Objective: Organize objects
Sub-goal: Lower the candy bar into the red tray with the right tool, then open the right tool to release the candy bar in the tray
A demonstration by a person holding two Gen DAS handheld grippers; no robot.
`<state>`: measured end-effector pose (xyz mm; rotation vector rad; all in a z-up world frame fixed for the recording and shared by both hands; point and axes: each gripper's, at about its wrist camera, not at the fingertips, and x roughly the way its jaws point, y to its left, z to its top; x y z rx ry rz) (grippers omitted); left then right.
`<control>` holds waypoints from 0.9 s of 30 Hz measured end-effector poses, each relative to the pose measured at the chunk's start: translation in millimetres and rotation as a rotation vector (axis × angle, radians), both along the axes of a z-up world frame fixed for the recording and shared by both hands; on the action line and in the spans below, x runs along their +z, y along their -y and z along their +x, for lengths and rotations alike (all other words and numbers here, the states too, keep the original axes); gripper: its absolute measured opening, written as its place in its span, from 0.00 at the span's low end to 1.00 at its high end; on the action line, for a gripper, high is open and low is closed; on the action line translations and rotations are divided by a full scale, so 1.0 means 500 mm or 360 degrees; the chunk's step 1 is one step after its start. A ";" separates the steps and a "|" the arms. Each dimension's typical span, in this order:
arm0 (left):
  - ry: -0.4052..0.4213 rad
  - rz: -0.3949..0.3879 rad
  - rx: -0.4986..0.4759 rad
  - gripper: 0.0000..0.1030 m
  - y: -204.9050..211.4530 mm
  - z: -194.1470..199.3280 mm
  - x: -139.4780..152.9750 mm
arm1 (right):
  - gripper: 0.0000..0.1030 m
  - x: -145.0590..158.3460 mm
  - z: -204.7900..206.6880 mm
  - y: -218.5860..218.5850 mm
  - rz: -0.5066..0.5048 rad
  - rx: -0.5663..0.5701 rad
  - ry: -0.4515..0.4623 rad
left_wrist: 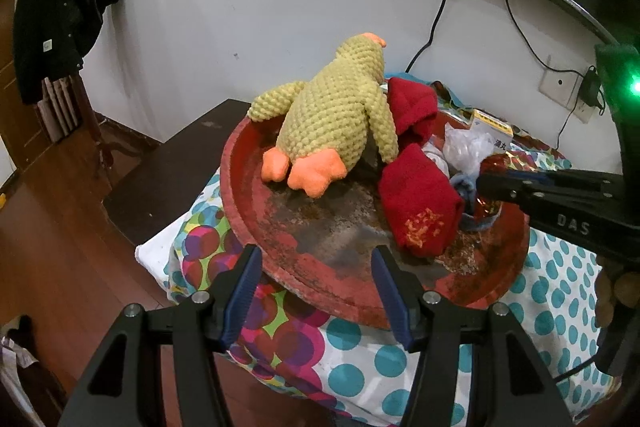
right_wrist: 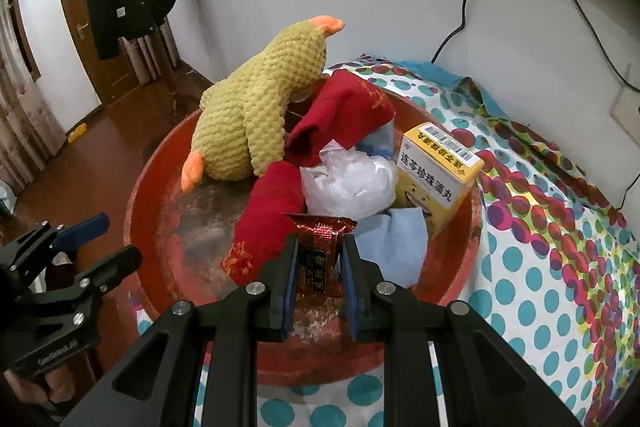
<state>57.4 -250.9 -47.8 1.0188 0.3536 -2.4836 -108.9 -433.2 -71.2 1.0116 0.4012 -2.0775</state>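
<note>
1. In the red basin (right_wrist: 152,195) on the dotted cloth (right_wrist: 560,267) already lie a plush duck (right_wrist: 248,107), red socks (right_wrist: 272,223), a white plastic bag (right_wrist: 348,187), a blue cloth (right_wrist: 396,243) and a yellow box (right_wrist: 436,175); most seems gathered.
2. The right gripper (right_wrist: 319,259) has its fingers clenched on a red snack packet (right_wrist: 320,251) over the basin, not yet released.
3. The left gripper (left_wrist: 316,291) hangs released and empty at the near rim.
4. The box carries Chinese characters and a barcode; the right gripper shows "DAS".

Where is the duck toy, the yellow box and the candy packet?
duck toy (right_wrist: 244,115), right wrist view, its knitted back.
yellow box (right_wrist: 436,175), right wrist view, its front face.
candy packet (right_wrist: 318,259), right wrist view, its wrapper's middle.
</note>
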 end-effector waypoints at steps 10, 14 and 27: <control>0.0003 0.0009 0.0034 0.57 0.007 0.003 -0.002 | 0.21 -0.014 -0.013 0.037 0.0049 -0.0070 0.0024; 0.0014 0.0021 0.0043 0.57 0.009 0.002 -0.006 | 0.21 -0.014 -0.011 0.051 0.0068 -0.0098 0.0015; -0.0017 0.0022 0.0137 0.57 0.020 0.012 0.000 | 0.60 0.002 -0.014 0.061 0.0061 -0.0173 0.0021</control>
